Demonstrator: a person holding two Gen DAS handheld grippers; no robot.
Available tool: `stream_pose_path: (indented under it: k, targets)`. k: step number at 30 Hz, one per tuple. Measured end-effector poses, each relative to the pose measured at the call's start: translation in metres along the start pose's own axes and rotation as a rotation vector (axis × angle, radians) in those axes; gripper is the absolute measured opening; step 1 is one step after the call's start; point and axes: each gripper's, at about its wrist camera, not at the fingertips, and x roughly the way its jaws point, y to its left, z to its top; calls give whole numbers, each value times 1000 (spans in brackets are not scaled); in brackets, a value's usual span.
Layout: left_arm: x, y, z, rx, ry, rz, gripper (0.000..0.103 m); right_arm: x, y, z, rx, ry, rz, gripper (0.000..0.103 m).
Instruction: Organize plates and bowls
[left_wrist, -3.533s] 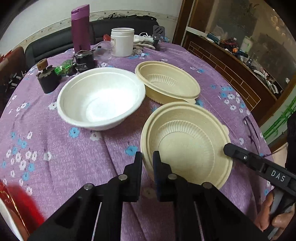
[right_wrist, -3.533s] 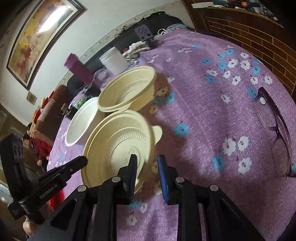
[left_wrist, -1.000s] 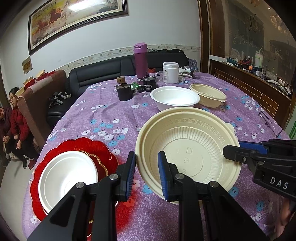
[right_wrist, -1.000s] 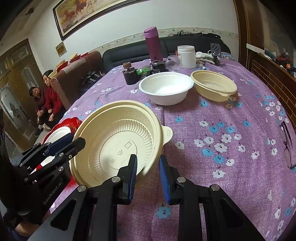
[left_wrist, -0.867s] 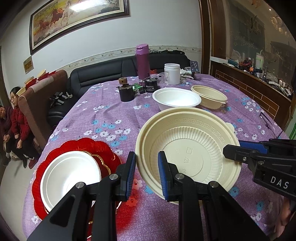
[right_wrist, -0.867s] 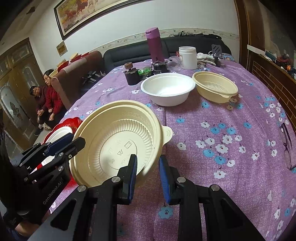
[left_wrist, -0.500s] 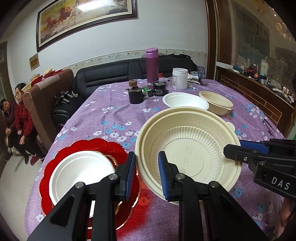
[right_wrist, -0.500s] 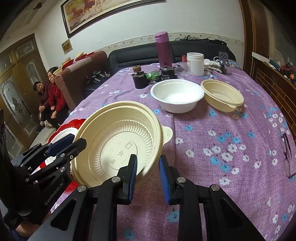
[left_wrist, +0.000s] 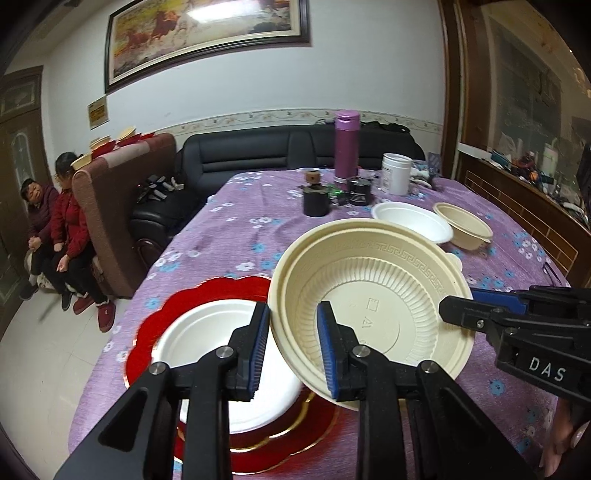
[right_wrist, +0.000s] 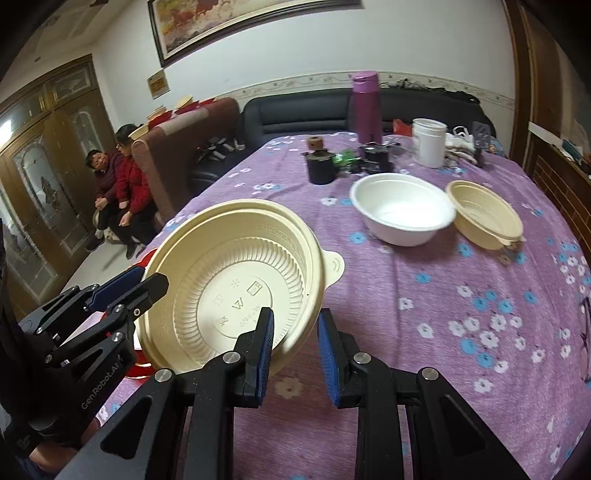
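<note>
Left wrist view: the right tongs (left_wrist: 448, 308) carry the white letters "DAS" and reach in from the right. The left tongs (left_wrist: 291, 345) point down and forward; their jaws have just been opening a little, yet the beige bowl (left_wrist: 369, 306) rim is between the pads, so it is grasped, tilted above the red plate (left_wrist: 207, 295) with the white plate (left_wrist: 207, 321).

Right wrist view: the left tongs (right_wrist: 155, 284) read "GenRobot.AI". The right tongs (right_wrist: 293, 341) are clenched on the near rim of the beige bowl (right_wrist: 240, 280), lifted over the purple worktop (right_wrist: 443, 314).
</note>
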Motion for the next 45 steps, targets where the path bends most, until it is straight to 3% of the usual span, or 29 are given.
stream_pose_path:
  k: [9, 22, 34, 45]
  targets:
    - [-9, 40, -3, -55, -7, 44, 28, 19, 34, 13, -48, 27, 60, 28]
    - [-7, 81, -14, -131, 38, 63, 28, 59, 59, 21, -6, 165, 188, 28]
    - [-3, 100, -23, -174, 67, 108, 28, 77, 87, 18, -52, 189, 198, 28]
    - [2, 101, -24, -179, 76, 101, 31, 82, 85, 19, -32, 207, 211, 29]
